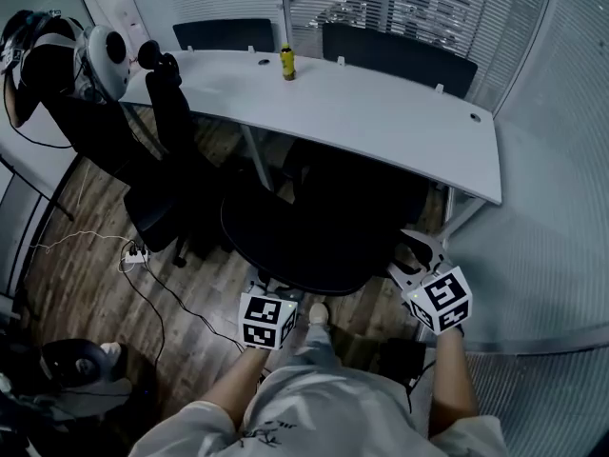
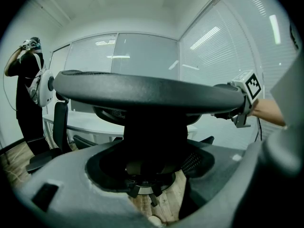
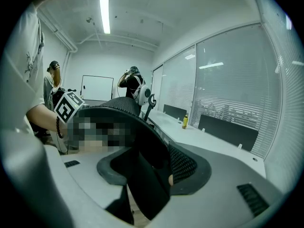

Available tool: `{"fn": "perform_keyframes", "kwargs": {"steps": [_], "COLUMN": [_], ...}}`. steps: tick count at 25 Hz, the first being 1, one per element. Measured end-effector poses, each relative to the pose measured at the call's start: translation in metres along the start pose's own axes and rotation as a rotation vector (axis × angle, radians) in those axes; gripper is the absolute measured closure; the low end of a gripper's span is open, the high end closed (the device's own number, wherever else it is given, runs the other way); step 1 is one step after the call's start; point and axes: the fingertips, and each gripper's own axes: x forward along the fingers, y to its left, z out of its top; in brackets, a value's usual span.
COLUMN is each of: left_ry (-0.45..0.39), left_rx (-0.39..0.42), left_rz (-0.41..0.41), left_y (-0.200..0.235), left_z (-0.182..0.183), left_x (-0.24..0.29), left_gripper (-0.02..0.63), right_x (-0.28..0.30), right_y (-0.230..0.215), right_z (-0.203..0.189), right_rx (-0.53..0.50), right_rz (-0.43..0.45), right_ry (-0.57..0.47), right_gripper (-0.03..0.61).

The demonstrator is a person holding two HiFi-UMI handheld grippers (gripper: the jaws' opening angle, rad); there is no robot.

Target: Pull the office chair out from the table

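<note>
at the far left a person (image 1: 57, 65) with a headset stands by the end of the table (image 1: 381, 112), and close to this person a second black chair (image 1: 164, 174) stands on the wood floor (image 1: 205, 293). next comes my left gripper (image 1: 274, 301), low in the head view, at the left side of the office chair (image 1: 314, 241). in the left gripper view its jaws stand on each side of the dark backrest (image 2: 147, 91), which fills the gap between them, so i read this gripper as clenched on the chair. the office chair is in the middle, directly in front of me. its back rim is toward me and its front part is in the shadow under the near edge of the table. on the table, near the far edge, a yellow bottle (image 1: 286, 62) stands upright. at the right, my right gripper (image 1: 419, 269) is at the right side of the same backrest. in the right gripper view the black frame and the mesh (image 3: 183, 165) sit between its jaws, pressed from both sides, so this one also grasps the chair.
</note>
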Motion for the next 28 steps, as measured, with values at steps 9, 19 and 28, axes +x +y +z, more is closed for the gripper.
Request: {"fn": "perform_keyframes", "kwargs": {"steps": [9, 19, 28], "left_ry": [-0.012, -0.018, -0.016], "left_rx": [-0.01, -0.01, -0.005], "left_rz": [0.011, 0.005, -0.001], "left_y": [-0.019, -0.028, -0.033], "left_z": [-0.004, -0.022, -0.038], "left_x": [-0.045, -0.09, -0.113], "left_gripper": [0.296, 0.298, 0.298], "right_x": [-0.031, -0.056, -0.067], "right_y": [0.032, 0.076, 0.102], "right_z": [0.0, -0.003, -0.011], "right_rx": [0.026, 0.03, 0.034], "right_rz": [0.013, 0.012, 0.025], "right_ry": [-0.009, -0.017, -0.015], "right_gripper": [0.383, 0.383, 0.383]}}
